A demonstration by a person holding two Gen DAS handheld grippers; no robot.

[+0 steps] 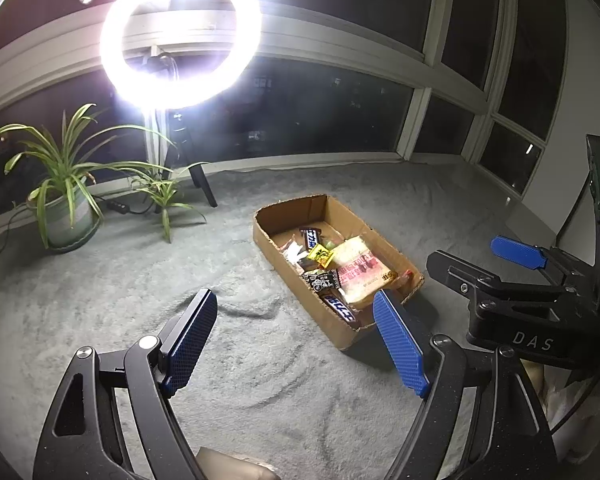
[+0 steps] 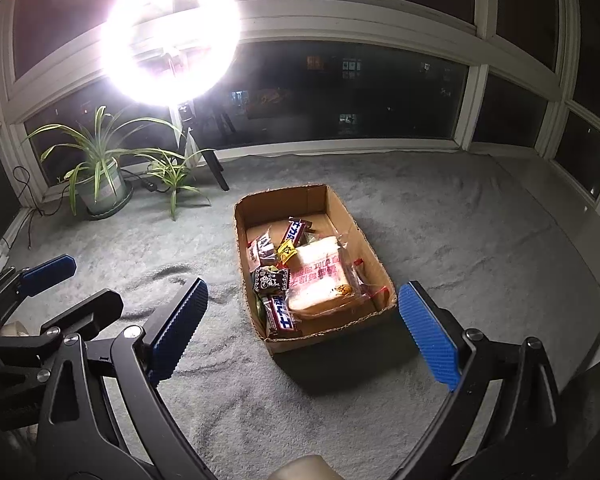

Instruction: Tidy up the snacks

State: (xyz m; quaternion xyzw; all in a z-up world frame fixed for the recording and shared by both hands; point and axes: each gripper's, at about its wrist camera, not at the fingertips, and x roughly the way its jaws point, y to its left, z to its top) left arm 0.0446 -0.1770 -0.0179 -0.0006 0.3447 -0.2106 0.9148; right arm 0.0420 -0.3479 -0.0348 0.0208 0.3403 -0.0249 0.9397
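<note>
A brown cardboard box [image 1: 276,248] [image 2: 242,248] sits on grey carpet and holds several snacks: a bagged bread loaf [image 1: 358,270] [image 2: 322,276], two dark chocolate bars [image 1: 340,307] [image 2: 282,316], a small yellow packet [image 1: 320,255] [image 2: 287,251] and a black-and-white packet [image 2: 271,279]. My left gripper [image 1: 296,340] is open and empty, above the carpet just in front of the box. My right gripper [image 2: 304,330] is open and empty, with the box's near end between its fingers. The right gripper also shows in the left wrist view [image 1: 516,252].
A bright ring light [image 1: 180,32] [image 2: 172,36] on a tripod stands at the back left. Two potted spider plants [image 1: 66,200] [image 2: 102,176] sit by the windows. Cables lie near the pot. The left gripper's blue pad [image 2: 50,270] shows at the right wrist view's left edge.
</note>
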